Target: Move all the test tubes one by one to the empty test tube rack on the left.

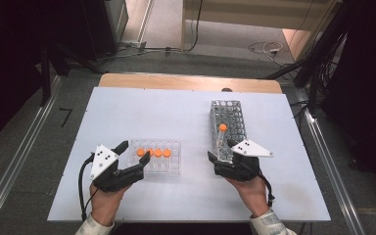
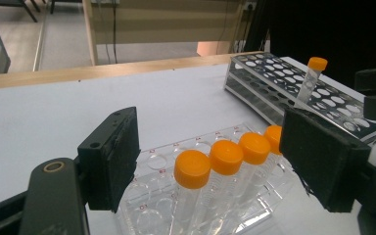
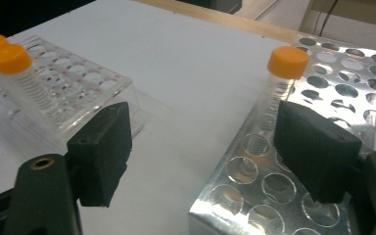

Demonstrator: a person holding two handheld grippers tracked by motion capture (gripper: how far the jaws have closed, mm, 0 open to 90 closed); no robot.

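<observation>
Though printed red, clear rack (image 2: 166, 171) labels unreadable

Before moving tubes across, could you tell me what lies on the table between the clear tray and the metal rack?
Nothing: between the clear tray and the metal rack only bare white table shows, in the high view and the right gripper view.

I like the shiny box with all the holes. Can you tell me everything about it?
The metal tube rack looks like shiny, silvery metal, long and box-shaped, built of stacked plates punched with rows of round holes. It sits flat on the white table, on the right side, running away from the person. One clear tube with an orange cap stands in a hole near its front, leaning a little; the other holes look empty. The right gripper hangs open at its near end.
</observation>
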